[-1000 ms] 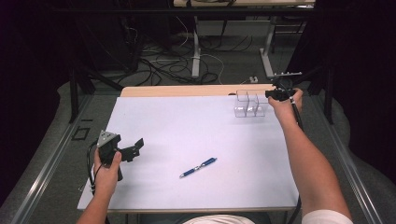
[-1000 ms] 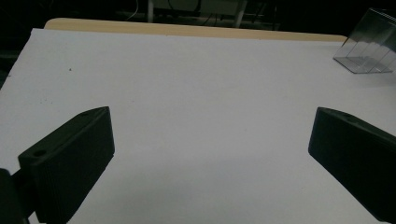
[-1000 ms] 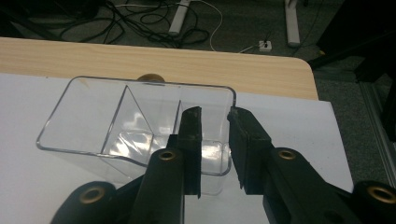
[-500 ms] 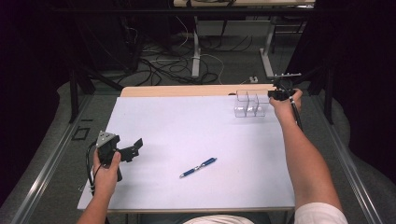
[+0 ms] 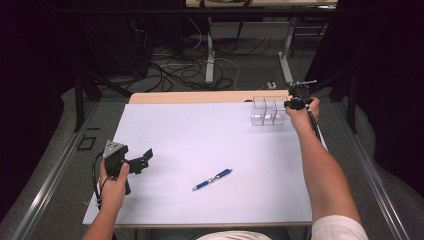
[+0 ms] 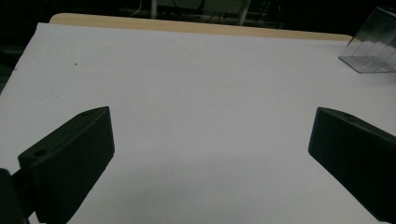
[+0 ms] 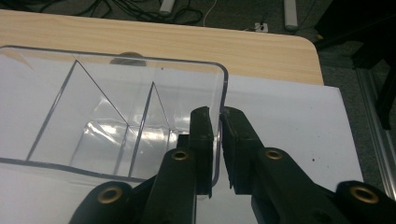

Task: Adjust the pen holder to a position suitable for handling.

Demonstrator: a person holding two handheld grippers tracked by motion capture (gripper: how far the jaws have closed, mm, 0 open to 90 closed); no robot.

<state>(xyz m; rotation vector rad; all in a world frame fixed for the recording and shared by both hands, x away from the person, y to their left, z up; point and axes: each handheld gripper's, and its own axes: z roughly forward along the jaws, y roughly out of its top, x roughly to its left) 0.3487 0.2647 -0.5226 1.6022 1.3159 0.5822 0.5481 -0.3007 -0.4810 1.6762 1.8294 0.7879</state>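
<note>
A clear plastic organizer (image 5: 266, 112) with several compartments stands at the far right of the white sheet (image 5: 200, 135). My right gripper (image 5: 295, 104) is at its right end. In the right gripper view the jaws have just been closing and now pinch the organizer's (image 7: 116, 116) right wall, one finger inside and one outside; the right gripper (image 7: 219, 140) is shut on it. My left gripper (image 5: 145, 159) rests near the left front of the sheet, with its jaws wide open and nothing between them (image 6: 212, 114). The organizer (image 6: 371, 51) lies far ahead of it.
A blue pen (image 5: 212, 179) lies on the sheet near the front middle. The wooden table edge (image 5: 200, 96) runs along the back. Cables and table legs cover the floor behind.
The right hand has sunk slightly at the organizer's right end. The left hand, the pen and the organizer have not moved.
</note>
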